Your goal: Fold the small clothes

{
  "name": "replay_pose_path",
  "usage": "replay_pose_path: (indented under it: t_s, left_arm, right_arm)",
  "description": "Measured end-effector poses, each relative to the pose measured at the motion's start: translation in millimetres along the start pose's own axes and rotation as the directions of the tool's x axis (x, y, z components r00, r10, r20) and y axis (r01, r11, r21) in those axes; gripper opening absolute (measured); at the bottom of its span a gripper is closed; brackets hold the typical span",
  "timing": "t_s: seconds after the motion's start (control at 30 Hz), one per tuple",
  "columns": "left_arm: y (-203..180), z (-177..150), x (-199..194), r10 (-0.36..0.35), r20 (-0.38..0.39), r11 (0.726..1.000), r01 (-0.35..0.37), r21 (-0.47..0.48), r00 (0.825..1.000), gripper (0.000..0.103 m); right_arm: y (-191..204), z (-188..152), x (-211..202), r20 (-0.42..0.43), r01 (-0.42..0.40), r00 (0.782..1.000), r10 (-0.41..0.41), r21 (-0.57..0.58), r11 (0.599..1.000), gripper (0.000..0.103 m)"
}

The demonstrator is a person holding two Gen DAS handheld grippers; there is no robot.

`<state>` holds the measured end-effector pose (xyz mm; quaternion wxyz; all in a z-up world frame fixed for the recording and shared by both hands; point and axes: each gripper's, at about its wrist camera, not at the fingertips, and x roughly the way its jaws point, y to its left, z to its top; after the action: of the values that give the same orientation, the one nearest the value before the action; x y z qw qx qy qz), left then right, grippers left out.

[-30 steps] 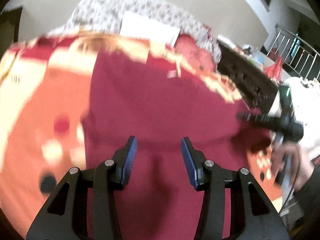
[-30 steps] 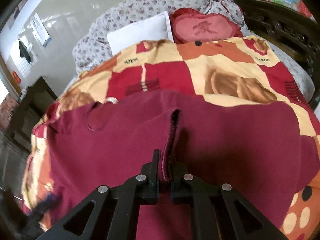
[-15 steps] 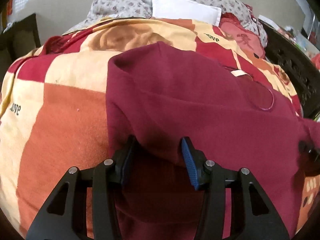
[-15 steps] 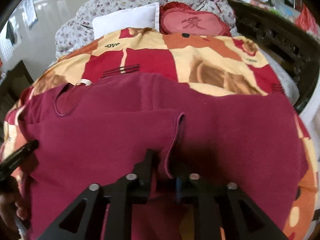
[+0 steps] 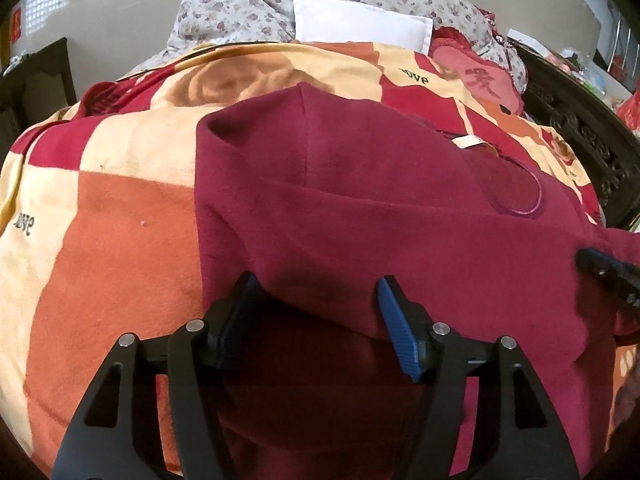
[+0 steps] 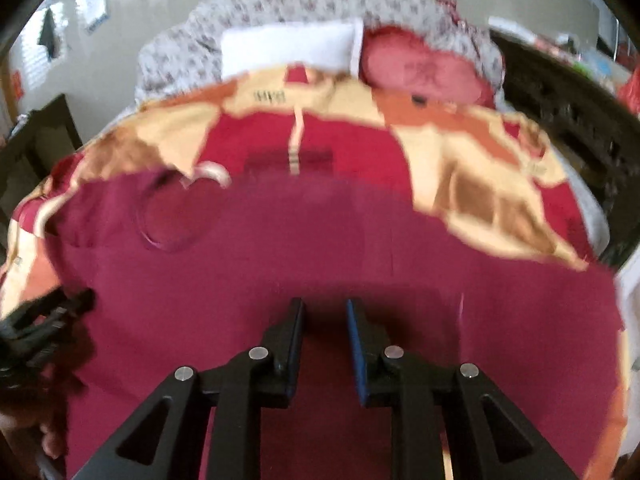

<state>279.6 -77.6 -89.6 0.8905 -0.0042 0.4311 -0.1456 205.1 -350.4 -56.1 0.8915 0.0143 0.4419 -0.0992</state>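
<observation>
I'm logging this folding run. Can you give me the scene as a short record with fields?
garment: maroon top, spread on the bed, one layer folded over
surface: patchwork blanket
left gripper: open, fold edge between its fingers
right gripper: open, above the top, holding nothing
behind: white pillow, red cushion
right view: blurred

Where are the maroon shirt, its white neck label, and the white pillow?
maroon shirt [image 5: 360, 208]: left wrist view, on the folded upper layer.
white neck label [image 5: 468, 142]: left wrist view, on the tag at the collar.
white pillow [image 5: 360, 26]: left wrist view, on its front face.
</observation>
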Motion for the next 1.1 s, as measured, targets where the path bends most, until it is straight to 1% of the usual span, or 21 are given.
replay_pose_path:
  t_s: [0.07, 0.13, 0.2, 0.3, 0.4, 0.47, 0.53, 0.6, 0.63, 0.7, 0.73, 0.77, 0.8, 0.83, 0.87, 0.9, 1.0, 1.03, 1.1]
  left_arm:
    - [-1, 0, 0, -0.015, 0.0, 1.0, 0.015, 0.005, 1.0, 0.07]
    - [-4, 0, 1, -0.024, -0.002, 1.0, 0.024, 0.019, 1.0, 0.08]
    - [-8, 0, 1, -0.024, -0.003, 0.999, 0.024, 0.037, 1.0, 0.081]
    - [-8, 0, 0, -0.026, 0.004, 0.999, 0.026, 0.035, 1.0, 0.081]
    - [-6, 0, -1, -0.041, 0.008, 0.999, 0.041, 0.027, 0.999, 0.082]
    - [-7, 0, 0, -0.05, 0.004, 0.998, 0.05, 0.034, 0.999, 0.086]
    - [-11, 0, 1, -0.052, -0.003, 0.997, 0.052, 0.055, 0.999, 0.092]
    - [-15, 0, 2, -0.052, -0.008, 0.996, 0.052, 0.073, 0.999, 0.095]
    - [-16, -1, 3, -0.051, -0.01, 0.996, 0.052, 0.079, 0.999, 0.096]
    - [-15, -1, 4, -0.054, -0.011, 0.995, 0.054, 0.082, 0.998, 0.097]
    - [-15, -1, 4, -0.056, -0.012, 0.995, 0.057, 0.08, 0.998, 0.097]
    - [-15, -1, 4, -0.057, -0.012, 0.995, 0.058, 0.08, 0.998, 0.098]
    - [-15, -2, 5, -0.057, -0.013, 0.995, 0.058, 0.082, 0.998, 0.099]
    - [-16, -2, 5, -0.057, -0.015, 0.995, 0.058, 0.086, 0.998, 0.1]
    - [-17, -2, 5, -0.055, -0.017, 0.994, 0.056, 0.09, 0.998, 0.1]
    - [-18, -1, 6, -0.05, -0.019, 0.994, 0.051, 0.094, 0.999, 0.1]
    - [-20, 1, -2, -0.038, -0.011, 0.994, 0.039, 0.103, 0.999, 0.1]
    - [-22, 1, -7, -0.026, -0.001, 0.993, 0.026, 0.116, 1.0, 0.1]
    - [-25, -1, -23, 0.007, 0.034, 0.99, -0.012, 0.139, 0.999, 0.1]
  right_arm:
    - [4, -3, 1, 0.012, 0.017, 1.0, -0.017, -0.02, 1.0, 0.022]
    - [6, -7, 0, 0.03, 0.026, 0.999, -0.025, -0.042, 0.999, 0.023]
    - [6, -9, 0, 0.043, 0.021, 0.999, -0.019, -0.036, 0.999, 0.024]
    - [3, -11, -2, 0.074, 0.005, 0.997, -0.005, 0.001, 1.0, 0.028]
    - [12, -17, -4, 0.117, 0.052, 0.992, -0.049, -0.024, 0.998, 0.03]
    - [14, -18, -4, 0.128, 0.069, 0.99, -0.065, -0.029, 0.997, 0.032]
    - [12, -18, -3, 0.132, 0.064, 0.989, -0.061, -0.022, 0.998, 0.033]
    - [10, -19, -3, 0.141, 0.062, 0.988, -0.06, -0.011, 0.998, 0.036]
    - [9, -18, -3, 0.143, 0.064, 0.988, -0.063, -0.005, 0.998, 0.04]
    - [5, -18, -2, 0.141, 0.083, 0.986, -0.085, 0.019, 0.996, 0.051]
    - [2, -18, 0, 0.132, 0.115, 0.984, -0.12, 0.045, 0.992, 0.075]
    - [-6, -18, 4, 0.101, 0.166, 0.979, -0.175, 0.096, 0.981, 0.103]
    - [-12, -18, 7, 0.08, 0.154, 0.983, -0.165, 0.13, 0.979, 0.103]
    - [-24, -19, 10, 0.062, 0.071, 0.995, -0.084, 0.186, 0.98, 0.103]
    - [-31, -20, 13, 0.05, 0.033, 0.998, -0.045, 0.216, 0.976, 0.103]
    - [-34, -19, 13, 0.043, 0.018, 0.999, -0.028, 0.225, 0.974, 0.103]
    - [-28, -18, 2, 0.066, 0.052, 0.996, -0.065, 0.19, 0.98, 0.103]
    - [-22, -17, -6, 0.076, 0.079, 0.993, -0.091, 0.15, 0.985, 0.103]
    - [-15, -18, -20, 0.11, 0.107, 0.987, -0.118, 0.097, 0.989, 0.103]
